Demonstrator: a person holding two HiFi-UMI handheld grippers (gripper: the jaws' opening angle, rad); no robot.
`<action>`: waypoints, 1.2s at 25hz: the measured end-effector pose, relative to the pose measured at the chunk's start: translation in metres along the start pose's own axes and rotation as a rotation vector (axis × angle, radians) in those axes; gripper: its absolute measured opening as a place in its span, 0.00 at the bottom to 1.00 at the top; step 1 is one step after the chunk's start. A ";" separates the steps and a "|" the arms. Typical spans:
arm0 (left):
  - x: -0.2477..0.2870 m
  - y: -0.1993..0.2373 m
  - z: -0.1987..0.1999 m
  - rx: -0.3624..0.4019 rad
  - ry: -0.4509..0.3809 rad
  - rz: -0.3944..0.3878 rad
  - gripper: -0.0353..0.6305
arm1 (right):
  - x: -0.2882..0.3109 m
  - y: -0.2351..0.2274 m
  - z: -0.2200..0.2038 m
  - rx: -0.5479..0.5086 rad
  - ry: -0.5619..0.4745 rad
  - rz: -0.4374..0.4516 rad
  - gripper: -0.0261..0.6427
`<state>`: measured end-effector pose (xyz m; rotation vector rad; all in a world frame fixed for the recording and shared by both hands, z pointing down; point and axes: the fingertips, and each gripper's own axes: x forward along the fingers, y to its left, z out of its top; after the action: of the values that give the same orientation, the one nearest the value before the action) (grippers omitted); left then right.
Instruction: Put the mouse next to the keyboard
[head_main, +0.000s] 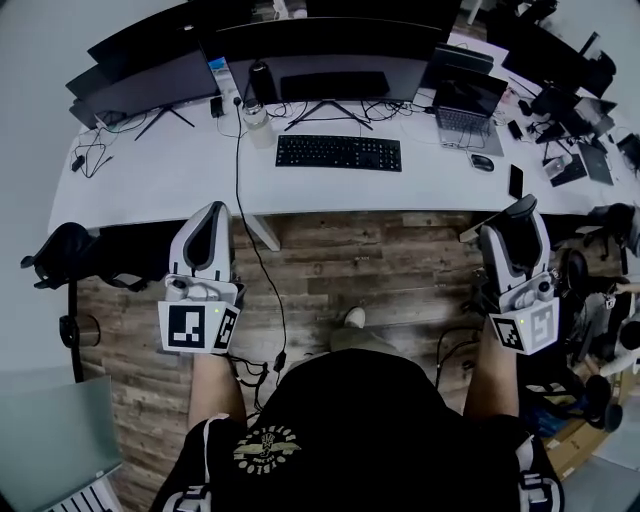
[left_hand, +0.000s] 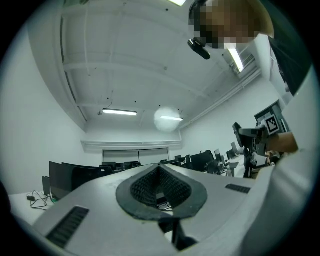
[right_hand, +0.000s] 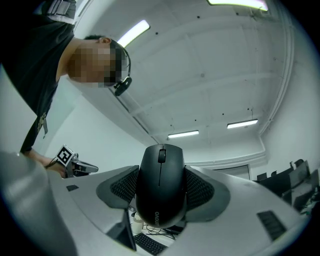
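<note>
Short of desk edge (head_main: 330, 200), right tongs (head_main: 520, 212) grip mouse (right_hand: 161, 185).

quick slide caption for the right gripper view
Right gripper clamps a black mouse between its pads, ceiling lights behind.

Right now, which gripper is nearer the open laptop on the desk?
Right. The right gripper, shut on the mouse, is short of the desk edge, just right of the laptop. The left gripper is far to its left, beyond the keyboard.
</note>
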<state>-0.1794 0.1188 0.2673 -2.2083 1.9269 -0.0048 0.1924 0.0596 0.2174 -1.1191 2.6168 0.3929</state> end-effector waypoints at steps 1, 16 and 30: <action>0.006 0.000 0.002 0.001 -0.005 0.005 0.06 | 0.003 -0.005 -0.001 0.000 -0.002 0.004 0.47; 0.076 -0.046 0.013 0.075 -0.014 0.094 0.05 | 0.029 -0.097 -0.029 0.035 -0.037 0.032 0.47; 0.082 -0.062 0.006 0.106 0.019 0.074 0.05 | 0.012 -0.108 -0.053 0.085 -0.026 0.017 0.47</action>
<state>-0.1063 0.0469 0.2606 -2.0761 1.9694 -0.1137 0.2560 -0.0388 0.2474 -1.0575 2.5961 0.2950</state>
